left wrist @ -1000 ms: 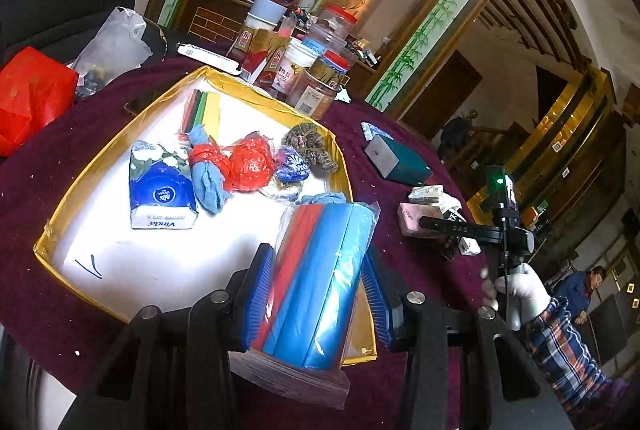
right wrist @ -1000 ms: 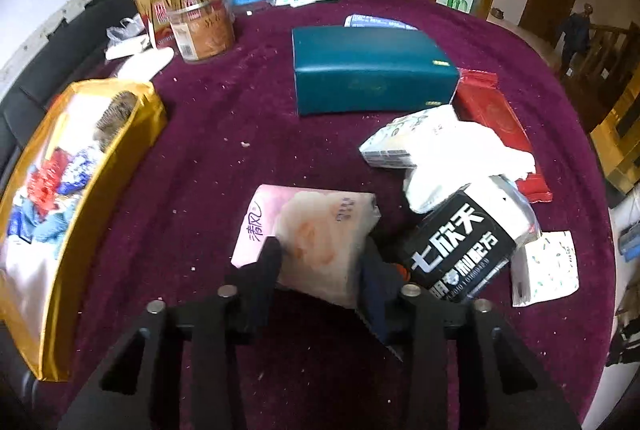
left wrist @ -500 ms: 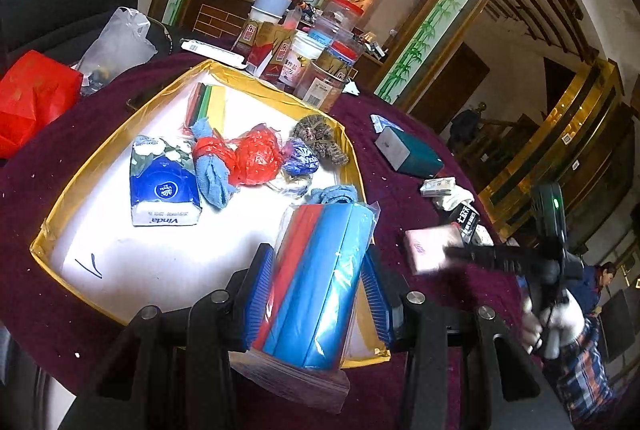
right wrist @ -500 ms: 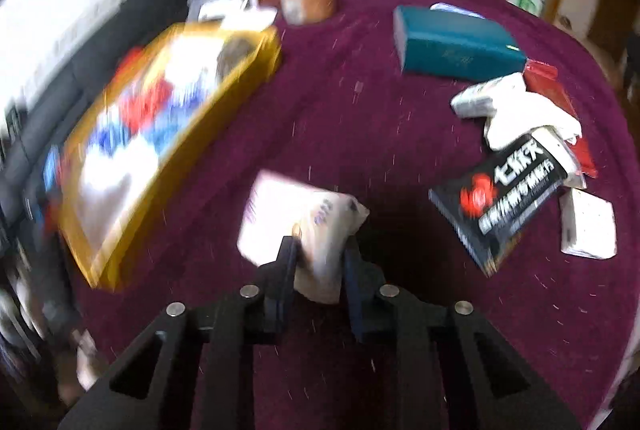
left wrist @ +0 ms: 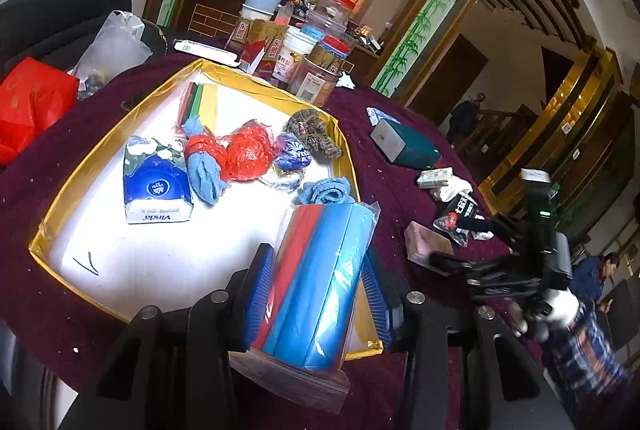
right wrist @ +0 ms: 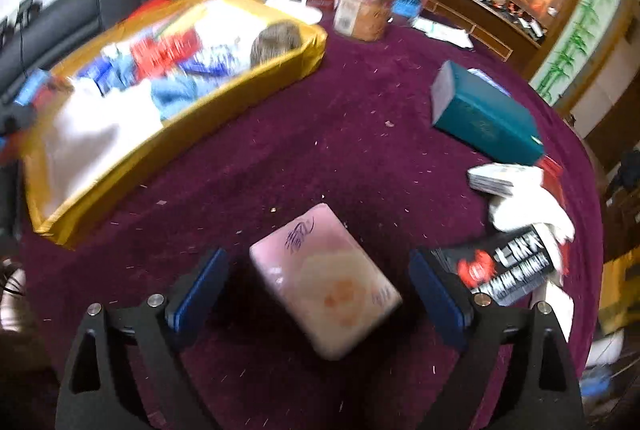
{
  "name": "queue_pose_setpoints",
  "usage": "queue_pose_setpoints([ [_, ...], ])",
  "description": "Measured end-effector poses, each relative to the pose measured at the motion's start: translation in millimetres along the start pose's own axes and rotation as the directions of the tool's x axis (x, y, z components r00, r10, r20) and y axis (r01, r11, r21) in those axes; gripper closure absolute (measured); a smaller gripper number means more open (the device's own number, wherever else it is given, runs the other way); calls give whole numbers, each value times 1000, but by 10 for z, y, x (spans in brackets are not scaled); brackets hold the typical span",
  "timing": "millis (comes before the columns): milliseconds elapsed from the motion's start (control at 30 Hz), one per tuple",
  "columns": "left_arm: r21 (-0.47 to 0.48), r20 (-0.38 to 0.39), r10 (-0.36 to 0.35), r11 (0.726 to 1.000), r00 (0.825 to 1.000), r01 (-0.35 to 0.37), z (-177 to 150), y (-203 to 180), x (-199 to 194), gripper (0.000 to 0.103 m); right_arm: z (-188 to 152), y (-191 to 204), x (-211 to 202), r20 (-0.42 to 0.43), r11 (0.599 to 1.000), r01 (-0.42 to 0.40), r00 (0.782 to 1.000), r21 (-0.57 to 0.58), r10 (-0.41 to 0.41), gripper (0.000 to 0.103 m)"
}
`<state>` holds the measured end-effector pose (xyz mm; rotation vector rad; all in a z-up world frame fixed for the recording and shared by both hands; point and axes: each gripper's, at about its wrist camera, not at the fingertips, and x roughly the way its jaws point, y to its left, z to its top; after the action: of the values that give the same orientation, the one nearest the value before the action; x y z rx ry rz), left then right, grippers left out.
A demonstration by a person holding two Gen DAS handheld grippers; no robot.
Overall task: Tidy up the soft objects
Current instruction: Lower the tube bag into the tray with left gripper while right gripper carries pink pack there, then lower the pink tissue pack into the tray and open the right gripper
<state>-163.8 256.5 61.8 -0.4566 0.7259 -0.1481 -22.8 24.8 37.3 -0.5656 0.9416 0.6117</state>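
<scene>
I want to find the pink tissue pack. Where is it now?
In the right wrist view, the pink tissue pack lies low in the centre on the purple tablecloth, between the open fingers of the right gripper, left of the black packet.

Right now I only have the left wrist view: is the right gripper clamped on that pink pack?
Observer: No. The right wrist view shows the right gripper wide open, the pink pack between its pads, touching neither.
Operator: Any markings on top?
Observer: Dark scribbled characters near its far end.
Operator: Anything hidden past the teal box?
Observer: A red packet pokes out beside its far corner.
</scene>
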Motion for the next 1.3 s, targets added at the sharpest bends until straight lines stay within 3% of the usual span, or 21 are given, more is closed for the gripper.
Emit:
queue_pose_setpoints([
  [33,7,-7,10,1000,1000,-10,9,-10,10,56,6,-14,80,-20,1000,-10,1000,4,10,12],
  [100,20,-25,36,999,999,-36,28,-22,48,56,-4,-103,227,-65,998,-38,997,56,41,31],
  [267,74,-80,133,989,988,-127,135,-31,288,55,-52,-244,161,-44,980,-80,995,185,89,36],
  [400,44,-124,194,981,973,-190,229,93,514,47,-33,-278,-63,-1,967,-89,996,240,91,36],
  [533,-23,-81,171,985,982,-173,274,213,374,43,191,-121,-349,81,957,-161,986,240,146,35],
  [700,-134,26,122,984,992,-117,221,439,-130,37,571,399,-470,119,932,-320,946,172,303,35],
  [867,-234,111,141,966,984,-112,117,763,-590,32,826,884,-290,85,894,-422,906,148,414,35],
  [933,-263,136,152,958,979,-112,77,897,-735,32,922,1079,-193,68,858,-489,872,159,484,35],
  [967,-271,149,157,956,976,-112,63,941,-793,32,974,1209,-139,57,829,-534,844,163,533,35],
  [1133,-292,197,156,952,968,-94,27,1071,-957,32,1119,1716,117,-7,738,-647,751,191,660,34],
  [1167,-293,201,153,952,968,-90,24,1084,-960,32,1143,1801,191,-25,738,-647,749,192,662,34],
  [1300,-297,202,144,952,969,-79,-4,1167,-992,32,1292,2007,415,-61,787,-588,792,188,607,39],
])
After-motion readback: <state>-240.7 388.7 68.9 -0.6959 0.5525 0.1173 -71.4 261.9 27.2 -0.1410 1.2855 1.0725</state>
